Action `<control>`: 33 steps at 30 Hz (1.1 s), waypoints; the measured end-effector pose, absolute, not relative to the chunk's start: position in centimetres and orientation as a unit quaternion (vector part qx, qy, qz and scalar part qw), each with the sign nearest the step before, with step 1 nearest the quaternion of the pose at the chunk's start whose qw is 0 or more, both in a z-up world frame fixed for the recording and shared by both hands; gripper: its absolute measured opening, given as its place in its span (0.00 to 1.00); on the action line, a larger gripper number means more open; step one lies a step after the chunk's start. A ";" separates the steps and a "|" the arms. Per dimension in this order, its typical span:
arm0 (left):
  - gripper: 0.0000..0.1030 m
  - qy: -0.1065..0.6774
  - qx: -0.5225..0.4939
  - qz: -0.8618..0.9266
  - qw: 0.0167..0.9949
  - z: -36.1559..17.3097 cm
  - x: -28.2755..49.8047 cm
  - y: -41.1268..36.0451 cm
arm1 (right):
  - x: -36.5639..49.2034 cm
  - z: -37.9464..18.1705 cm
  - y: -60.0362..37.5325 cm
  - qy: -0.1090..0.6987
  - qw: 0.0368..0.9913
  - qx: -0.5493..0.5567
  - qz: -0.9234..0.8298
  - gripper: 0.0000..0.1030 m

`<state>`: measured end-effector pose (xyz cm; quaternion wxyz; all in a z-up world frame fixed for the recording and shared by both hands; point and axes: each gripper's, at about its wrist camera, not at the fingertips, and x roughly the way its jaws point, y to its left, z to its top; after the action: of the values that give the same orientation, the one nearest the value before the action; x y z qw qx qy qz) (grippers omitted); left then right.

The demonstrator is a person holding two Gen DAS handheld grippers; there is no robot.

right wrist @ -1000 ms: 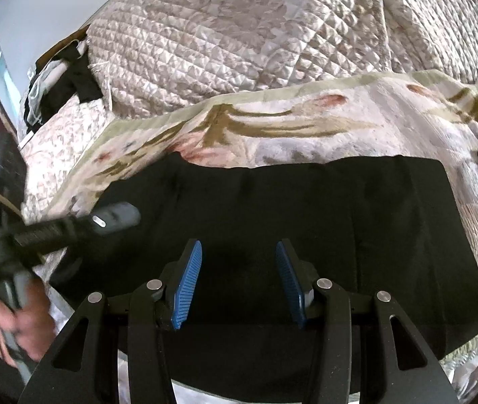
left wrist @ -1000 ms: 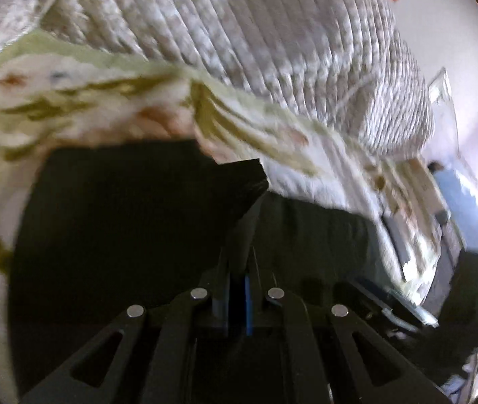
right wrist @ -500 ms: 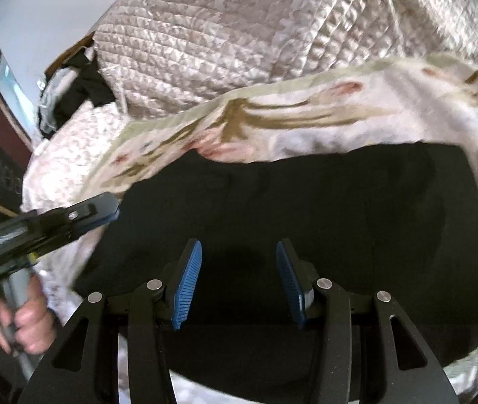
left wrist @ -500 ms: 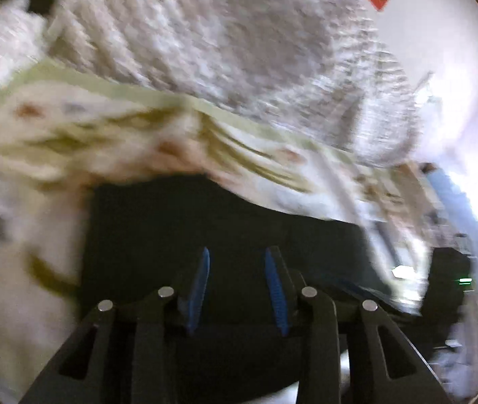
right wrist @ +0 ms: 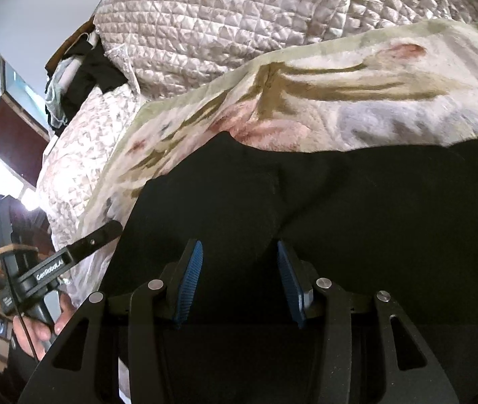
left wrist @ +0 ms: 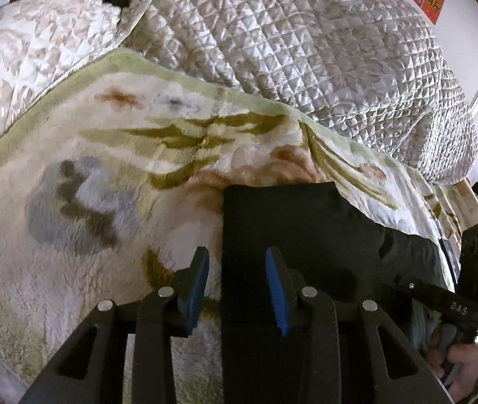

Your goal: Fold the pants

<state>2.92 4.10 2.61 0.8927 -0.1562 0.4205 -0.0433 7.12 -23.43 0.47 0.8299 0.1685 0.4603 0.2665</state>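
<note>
Black pants [left wrist: 306,222] lie folded flat on a floral blanket [left wrist: 104,168]; their straight left edge runs down between my left gripper's fingers. My left gripper [left wrist: 236,252] is open above that edge, its blue pads clear of the cloth. In the right wrist view the pants [right wrist: 339,195] fill the lower half. My right gripper [right wrist: 239,245] hovers over them, its jaws closing a little, with nothing pinched between the pads. The left gripper [right wrist: 104,232] shows at the pants' left end, and the right gripper [left wrist: 454,306] at the right edge of the left view.
A quilted silvery bedspread [left wrist: 306,50] is heaped behind the blanket. A pile of dark clothes [right wrist: 84,77] sits at the far left beside it. A person's hand [right wrist: 37,330] holds the left gripper's handle. The bed's near edge runs just below the pants.
My left gripper was shut on a raised fold of the pants; it has let go, opened and slid to their left edge. The right gripper has come lower and closer over the cloth.
</note>
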 end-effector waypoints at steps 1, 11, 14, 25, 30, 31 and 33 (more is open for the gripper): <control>0.36 0.420 -0.157 -0.043 0.893 2.5 2.9 4.2 | 7.2 0.5 -23.3 0.462 0.829 0.167 0.267 0.37; 0.36 0.413 -0.150 -0.040 0.898 2.6 2.6 4.2 | 5.7 1.5 -25.0 0.443 0.829 0.207 0.272 0.02; 0.36 0.415 -0.150 -0.040 0.896 2.4 2.6 4.1 | 5.9 -0.5 -25.3 0.472 0.818 0.213 0.252 0.02; 0.36 0.414 -0.141 -0.046 0.898 2.5 2.4 3.9 | 5.7 0.1 -25.8 0.457 0.827 0.219 0.241 0.02; 0.36 0.417 -0.136 -0.052 0.897 2.3 2.2 3.4 | 6.2 -0.5 -25.5 0.470 0.821 0.206 0.249 0.02; 0.36 0.418 -0.135 -0.054 0.897 2.2 2.2 3.2 | 6.2 -0.4 -25.8 0.466 0.823 0.214 0.246 0.01; 0.36 0.419 -0.132 -0.056 0.896 2.2 2.2 3.0 | 6.0 0.3 -26.1 0.455 0.836 0.199 0.232 0.04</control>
<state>2.17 3.04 2.19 0.8964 -0.1321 0.4193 -0.0564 5.98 -26.11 0.29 0.8362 0.1987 0.4555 0.2322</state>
